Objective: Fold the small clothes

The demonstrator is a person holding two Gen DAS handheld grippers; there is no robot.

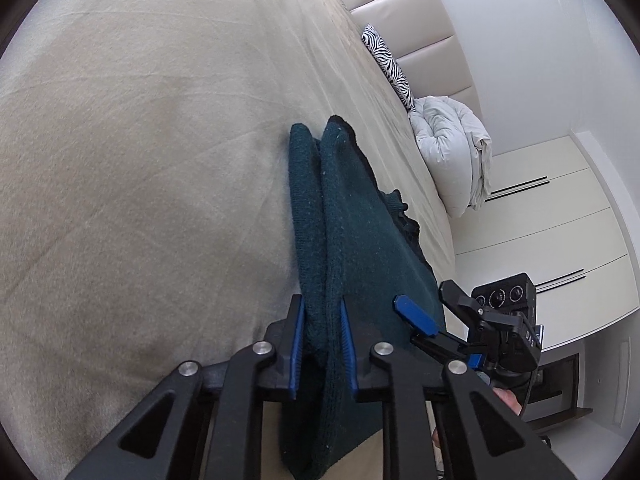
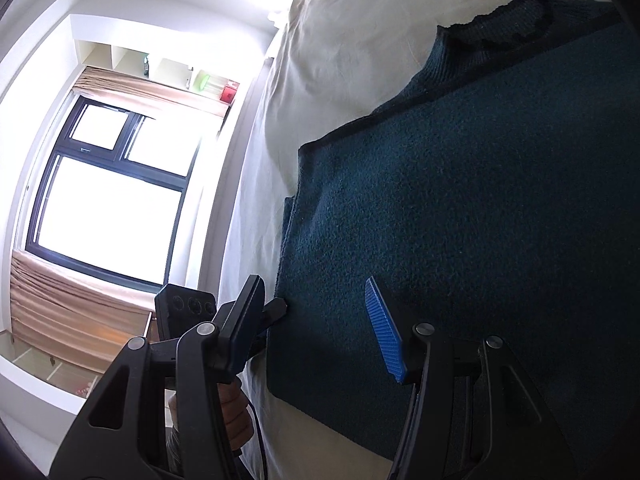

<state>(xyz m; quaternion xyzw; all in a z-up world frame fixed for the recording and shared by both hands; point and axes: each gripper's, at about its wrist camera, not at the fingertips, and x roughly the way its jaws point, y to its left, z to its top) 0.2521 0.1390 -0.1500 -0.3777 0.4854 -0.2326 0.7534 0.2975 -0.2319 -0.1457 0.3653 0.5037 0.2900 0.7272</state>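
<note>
A wide bed covered in a beige sheet fills most of the room. On it, near its edge, lies a dark teal knitted sweater, folded over on itself, its ribbed collar toward the far end. Against the padded headboard sit a white folded duvet and a zebra-striped pillow. White wardrobe doors stand beyond the bed on one side, a dark-framed window with tan curtains on the other. The left gripper is clenched on a doubled fold of the sweater, blue pads pressing both sides. The right gripper hovers over the sweater's near corner, jaws spread apart, gripping nothing.
</note>
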